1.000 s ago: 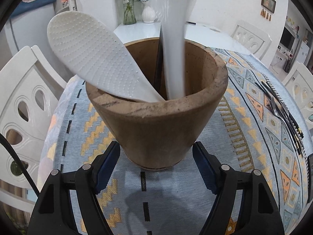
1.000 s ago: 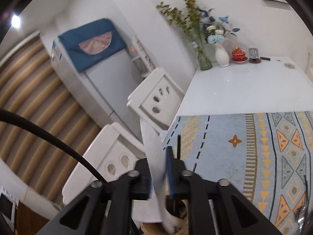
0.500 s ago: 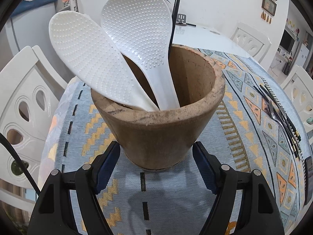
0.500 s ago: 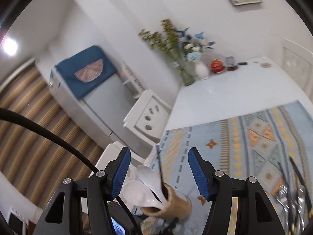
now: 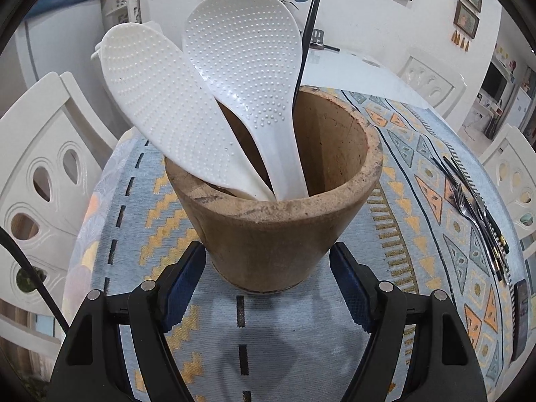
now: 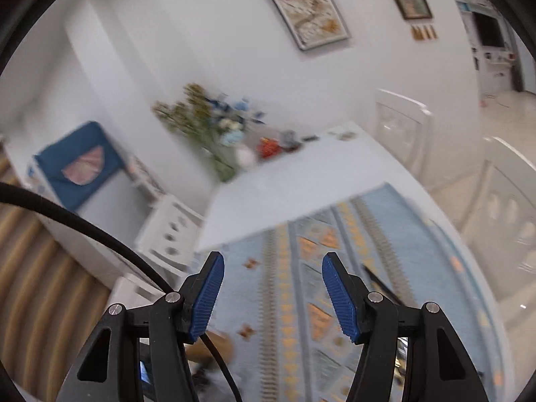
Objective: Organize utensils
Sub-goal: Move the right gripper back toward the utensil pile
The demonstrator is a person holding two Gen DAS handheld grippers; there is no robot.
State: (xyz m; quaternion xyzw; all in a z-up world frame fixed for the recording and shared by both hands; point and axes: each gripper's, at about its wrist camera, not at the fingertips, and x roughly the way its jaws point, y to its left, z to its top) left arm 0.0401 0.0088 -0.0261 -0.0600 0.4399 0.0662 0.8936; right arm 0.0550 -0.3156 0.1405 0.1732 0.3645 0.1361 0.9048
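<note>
A brown clay pot stands on the patterned tablecloth. It holds two white dimpled rice paddles, blades up, and a thin black stick. My left gripper is shut on the pot's base, one blue pad against each side. In the blurred right wrist view my right gripper hangs above the table, open and holding nothing. The pot shows low down behind its left finger. Several forks and dark chopsticks lie in a row at the cloth's right side.
White chairs ring the table on the left and right. A dark phone lies near the cloth's right edge. A vase of flowers and small items stand on the bare white tabletop at the far end.
My right gripper let go of the second paddle in the pot, opened, rose and swung away to the right. The paddle now leans beside the first. The left gripper kept its hold.
</note>
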